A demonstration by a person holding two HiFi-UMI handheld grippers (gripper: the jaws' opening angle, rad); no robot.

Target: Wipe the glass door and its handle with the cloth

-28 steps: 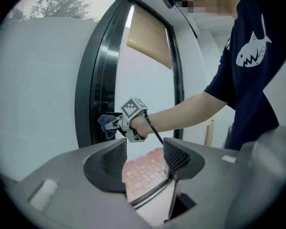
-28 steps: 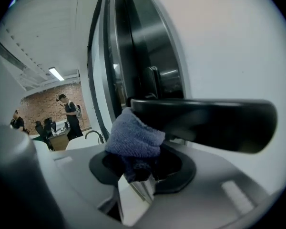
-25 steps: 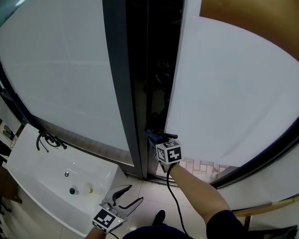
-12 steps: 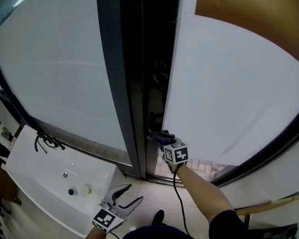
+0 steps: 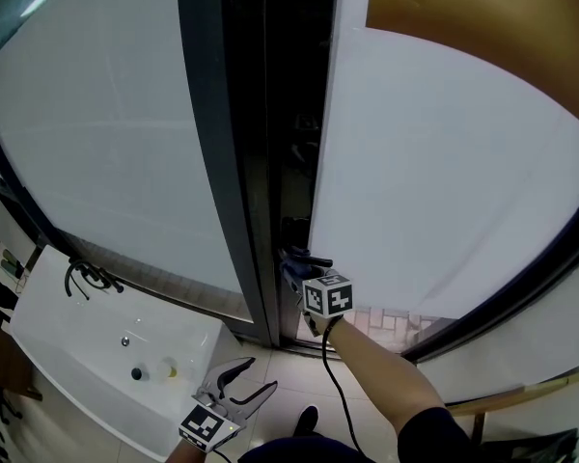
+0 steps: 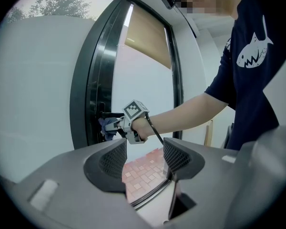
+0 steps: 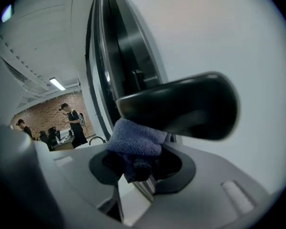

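Observation:
The frosted glass door stands ajar in a dark frame. Its black lever handle fills the right gripper view, and in the head view the handle shows small at the door's edge. My right gripper is shut on a blue cloth, and the cloth presses against the underside of the handle. In the left gripper view the cloth sits at the handle beside the frame. My left gripper hangs low near the floor, open and holding nothing, away from the door.
A white sink counter with a black tap stands at the lower left. A wooden stick lies at the lower right. Pale tiles show beyond the door gap. People stand far off in a brick-walled room.
My right gripper slid the cloth a little right along the handle, then back left to where it began. The left gripper has stayed still.

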